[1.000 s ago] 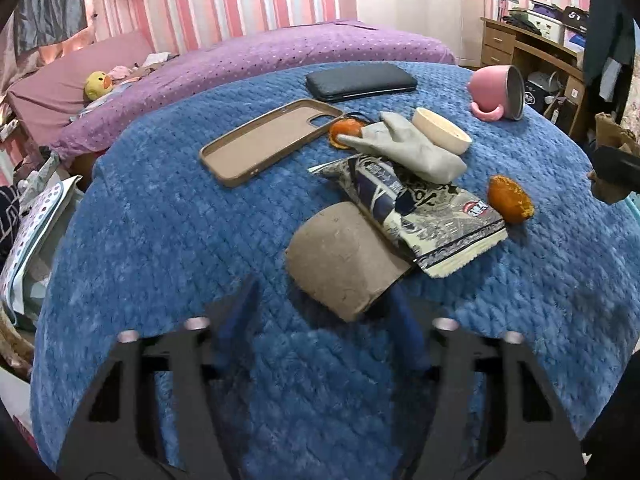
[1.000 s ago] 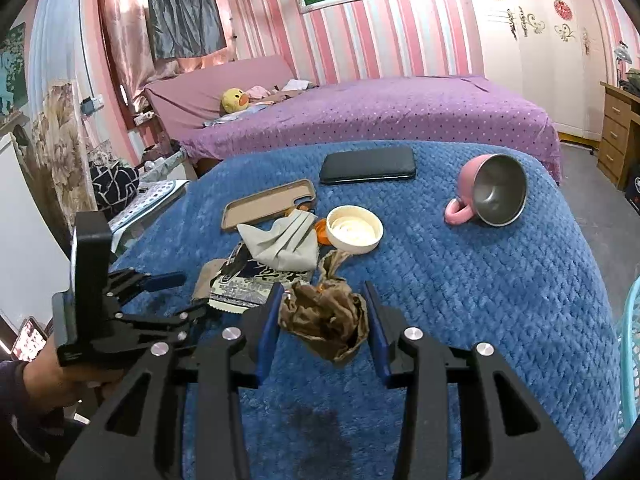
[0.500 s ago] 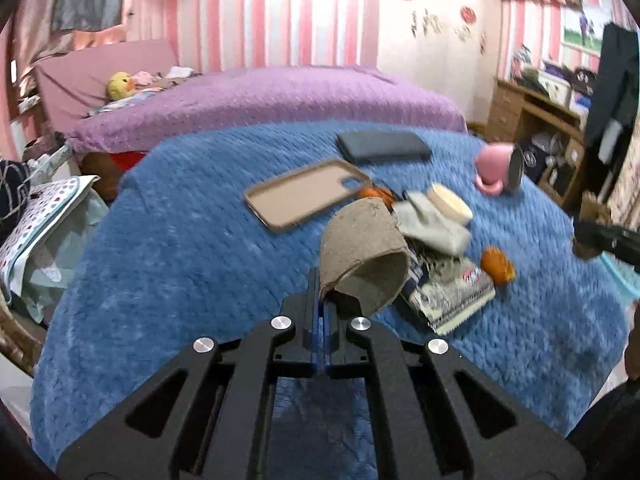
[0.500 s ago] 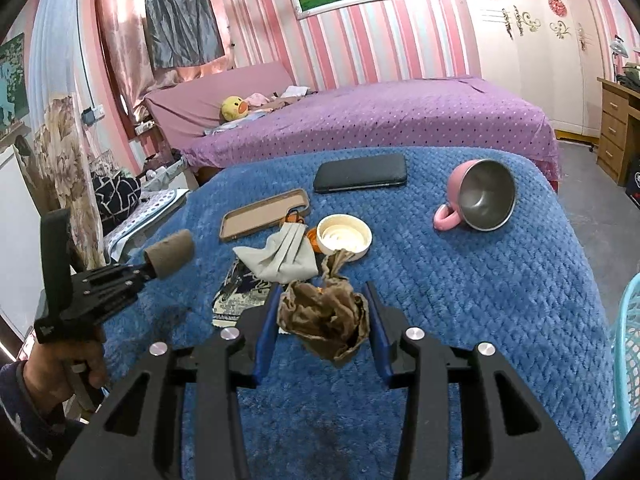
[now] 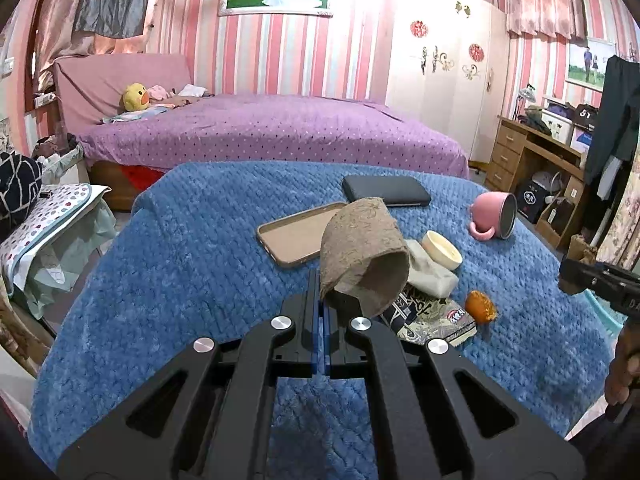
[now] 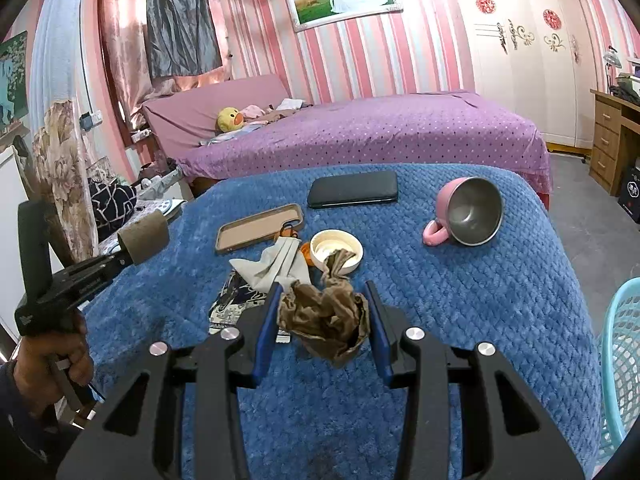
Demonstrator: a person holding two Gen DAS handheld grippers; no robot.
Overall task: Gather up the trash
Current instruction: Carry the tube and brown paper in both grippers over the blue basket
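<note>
My left gripper (image 5: 323, 289) is shut on the rim of a brown cardboard tube (image 5: 362, 256) and holds it up above the blue blanket (image 5: 192, 280). The right wrist view shows that tube (image 6: 144, 238) raised at the left, a hand gripping the handle below it. My right gripper (image 6: 325, 312) is shut on a crumpled brown paper wad (image 6: 326, 320) just over the blanket. On the blanket lie a printed snack wrapper (image 5: 434, 316), an orange peel (image 5: 480, 306), a grey-white cloth (image 6: 276, 264) and a cream lid (image 6: 336, 250).
A tan phone case (image 5: 296, 234), a black phone (image 5: 386, 191) and a tipped pink mug (image 6: 466, 212) lie farther back on the blanket. A teal mesh basket (image 6: 624, 360) stands off the right edge. A purple bed (image 5: 280, 128) is behind.
The left jaws closed on the cardboard tube and lifted it off the blanket, tilting upward. The right gripper kept its hold on the paper wad and hardly moved.
</note>
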